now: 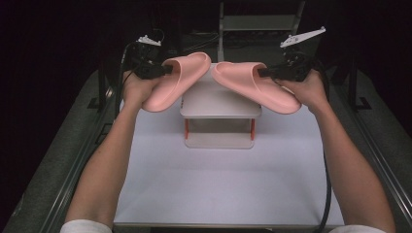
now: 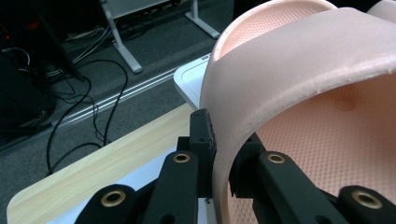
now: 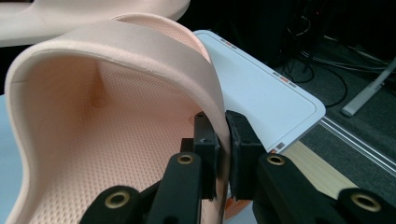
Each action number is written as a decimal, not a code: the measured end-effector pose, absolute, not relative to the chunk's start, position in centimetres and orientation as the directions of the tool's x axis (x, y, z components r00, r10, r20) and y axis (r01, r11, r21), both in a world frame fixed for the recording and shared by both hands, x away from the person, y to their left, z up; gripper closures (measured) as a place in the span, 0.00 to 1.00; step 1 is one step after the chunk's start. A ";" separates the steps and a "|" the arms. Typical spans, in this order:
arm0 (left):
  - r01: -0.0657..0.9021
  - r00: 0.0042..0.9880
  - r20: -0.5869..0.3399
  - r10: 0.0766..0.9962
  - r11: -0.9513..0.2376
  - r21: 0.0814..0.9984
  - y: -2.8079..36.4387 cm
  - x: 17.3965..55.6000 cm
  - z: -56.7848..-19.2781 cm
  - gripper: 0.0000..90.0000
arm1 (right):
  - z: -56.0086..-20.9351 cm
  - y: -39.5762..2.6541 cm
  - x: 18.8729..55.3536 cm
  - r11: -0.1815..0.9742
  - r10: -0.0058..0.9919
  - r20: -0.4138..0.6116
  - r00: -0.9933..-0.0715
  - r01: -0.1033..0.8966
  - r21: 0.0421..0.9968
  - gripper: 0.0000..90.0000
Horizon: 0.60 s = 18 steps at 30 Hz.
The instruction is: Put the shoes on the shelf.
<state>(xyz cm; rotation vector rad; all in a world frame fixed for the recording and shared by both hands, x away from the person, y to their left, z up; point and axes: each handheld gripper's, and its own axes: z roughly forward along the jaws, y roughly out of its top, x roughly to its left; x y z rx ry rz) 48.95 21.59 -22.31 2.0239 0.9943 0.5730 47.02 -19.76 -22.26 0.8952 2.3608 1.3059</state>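
2 pink slides are held up over the far part of the white table (image 1: 218,184), above a small white 2-tier rack (image 1: 221,104) w/ orange posts. The left slide (image 1: 177,80) is pinched at its strap edge by the left gripper (image 1: 167,69); in the left gripper view, the strap wall (image 2: 280,84) is seen clamped betw. both black pads, jaws pressed tight on it. The right slide (image 1: 255,85) is pinched the same way by the right gripper (image 1: 262,73); in the right gripper view the thin strap (image 3: 140,51) is squeezed betw. the pads. Toes are angled inward, nearly meeting over the rack top, apart by a small gap. Heels are tilted down toward the person. Neither slide is seen touching the rack.
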 end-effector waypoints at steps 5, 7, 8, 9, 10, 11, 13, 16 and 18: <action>0.454 0.585 0.051 0.809 -0.379 0.806 21.5 49.4 -22.3 0.91 | -22.4 -19.3 48.2 0.389 0.661 0.042 -0.749 0.391 0.834 0.92; 0.460 0.584 0.049 0.810 -0.380 0.802 21.5 49.8 -22.5 0.91 | -22.5 -19.2 48.6 0.388 0.669 0.045 -0.742 0.400 0.830 0.92; 0.460 0.584 0.049 0.810 -0.380 0.802 21.5 49.8 -22.5 0.91 | -22.5 -19.2 48.6 0.388 0.669 0.045 -0.742 0.400 0.830 0.92; 0.463 0.586 0.049 0.809 -0.384 0.799 21.5 50.0 -22.7 0.91 | -22.7 -18.9 49.1 0.391 0.677 0.040 -0.735 0.405 0.826 0.92; 0.463 0.586 0.049 0.809 -0.384 0.799 21.5 50.0 -22.7 0.91 | -22.7 -18.9 49.1 0.391 0.677 0.040 -0.735 0.405 0.826 0.92; 0.464 0.588 0.047 0.808 -0.384 0.798 21.5 50.0 -22.8 0.91 | -22.8 -18.8 49.5 0.395 0.686 0.031 -0.727 0.409 0.823 0.92; 0.467 0.587 0.044 0.809 -0.383 0.797 21.5 50.2 -22.8 0.91 | -22.9 -18.7 49.8 0.395 0.692 0.032 -0.722 0.415 0.820 0.92; 0.470 0.584 0.045 0.810 -0.383 0.795 21.6 50.4 -22.9 0.91 | -22.8 -18.8 50.2 0.393 0.706 0.029 -0.708 0.424 0.816 0.92; 0.475 0.582 0.040 0.812 -0.380 0.794 21.5 50.6 -23.0 0.91 | -22.8 -18.9 50.4 0.384 0.713 0.030 -0.700 0.427 0.819 0.92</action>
